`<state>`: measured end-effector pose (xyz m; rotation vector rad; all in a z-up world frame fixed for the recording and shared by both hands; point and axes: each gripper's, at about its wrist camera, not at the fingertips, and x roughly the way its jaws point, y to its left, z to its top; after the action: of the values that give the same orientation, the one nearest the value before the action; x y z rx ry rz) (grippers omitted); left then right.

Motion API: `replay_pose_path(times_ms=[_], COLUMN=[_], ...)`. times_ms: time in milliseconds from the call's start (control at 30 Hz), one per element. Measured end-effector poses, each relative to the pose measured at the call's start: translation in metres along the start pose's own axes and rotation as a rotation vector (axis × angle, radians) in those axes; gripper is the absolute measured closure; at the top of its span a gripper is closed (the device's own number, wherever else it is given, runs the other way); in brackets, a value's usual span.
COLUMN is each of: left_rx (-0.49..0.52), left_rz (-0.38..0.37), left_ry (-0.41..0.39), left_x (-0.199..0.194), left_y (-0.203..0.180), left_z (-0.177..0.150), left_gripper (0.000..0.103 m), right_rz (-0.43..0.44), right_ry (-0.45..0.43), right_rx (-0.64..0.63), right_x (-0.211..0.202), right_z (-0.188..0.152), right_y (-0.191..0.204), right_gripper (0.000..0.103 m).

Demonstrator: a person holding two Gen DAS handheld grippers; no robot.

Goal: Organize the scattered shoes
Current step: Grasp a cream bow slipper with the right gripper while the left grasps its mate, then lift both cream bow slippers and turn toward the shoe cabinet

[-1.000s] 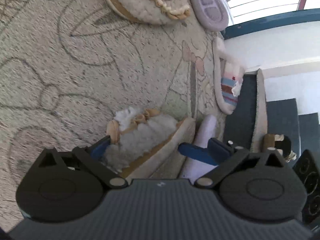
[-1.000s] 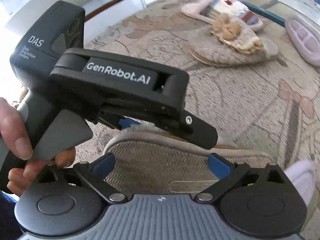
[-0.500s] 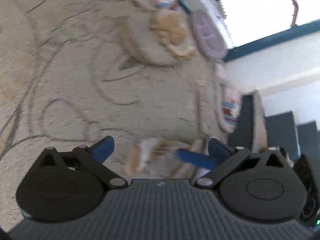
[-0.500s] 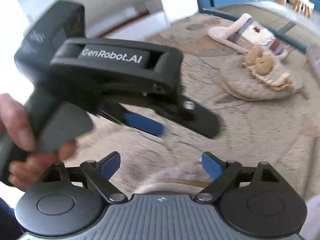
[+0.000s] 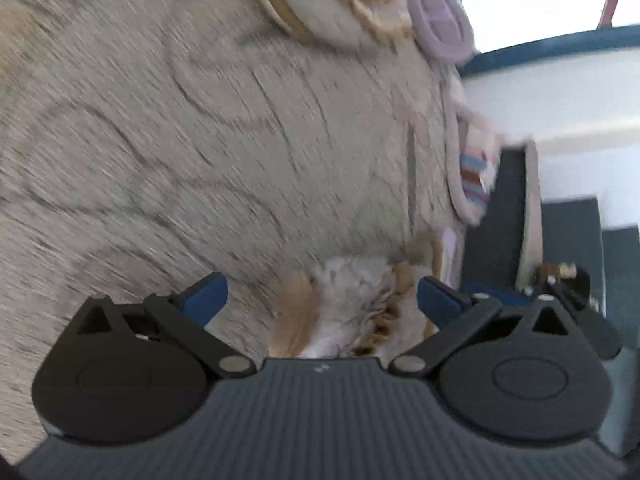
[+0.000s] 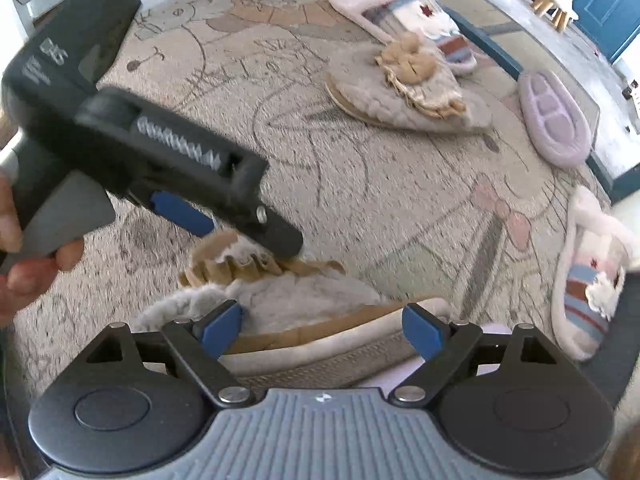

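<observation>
A fluffy beige slipper (image 6: pixel 304 304) with a tan bow lies tilted on the rug (image 6: pixel 320 184), its sole edge toward the right wrist camera. My right gripper (image 6: pixel 320 330) stands wide over the slipper's middle, one blue pad on either side. I cannot tell whether the pads touch it. My left gripper (image 6: pixel 240 232), held by a hand (image 6: pixel 24 264), hovers open above the bow. In the blurred left wrist view the slipper (image 5: pixel 352 304) lies between and below the left gripper's (image 5: pixel 320 300) spread pads. Its matching slipper (image 6: pixel 408 92) lies farther off.
A purple slipper (image 6: pixel 554 120) lies sole up at the rug's right edge, and another purple one (image 6: pixel 440 376) sits under the tilted slipper. Striped pink slippers lie far back (image 6: pixel 408 16) and at the right (image 6: pixel 588 280). Dark blue steps (image 5: pixel 568 240) border the rug.
The right gripper tipped downward and its pads drew slightly closer; the slipper's fluffy top shows where its sole faced the camera. The left gripper swung away and came back over the bow.
</observation>
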<state>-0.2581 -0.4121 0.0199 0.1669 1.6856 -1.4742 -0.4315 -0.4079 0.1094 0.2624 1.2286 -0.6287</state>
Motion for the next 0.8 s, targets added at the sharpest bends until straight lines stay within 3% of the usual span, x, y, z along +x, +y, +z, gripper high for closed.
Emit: replay_pose_path(times_ms=[233, 333, 400, 500, 700, 800], left_rx=[0.083, 0.092, 0.088, 0.09, 0.095, 0.118], left_rz=[-0.045, -0.057, -0.064, -0.07, -0.085, -0.099], left_ry=[0.073, 0.07, 0.06, 0.046, 0.016, -0.042], left_x=[0.018, 0.019, 0.019, 0.015, 0.005, -0.022], left_y=[-0.022, -0.027, -0.028, -0.029, -0.029, -0.031], left_z=[-0.023, -0.027, -0.025, -0.024, -0.027, -0.025], left_gripper=[0.0, 0.015, 0.036, 0.048, 0.056, 0.053], right_rz=[0.066, 0.12, 0.159, 0.203, 0.229, 0.301], right_ry=[0.048, 0.058, 0.046, 0.021, -0.043, -0.121], right_rx=[0.139, 0.225, 0.264, 0.322, 0.348, 0.367], right_x=[-0.002, 0.004, 0.005, 0.003, -0.002, -0.005], right_z=[-0.018, -0.025, -0.028, -0.033, -0.034, -0.03], right_y=[-0.022, -0.033, -0.034, -0.035, -0.036, -0.039], right_gripper=[0.014, 0.015, 0.021, 0.023, 0.032, 0.039])
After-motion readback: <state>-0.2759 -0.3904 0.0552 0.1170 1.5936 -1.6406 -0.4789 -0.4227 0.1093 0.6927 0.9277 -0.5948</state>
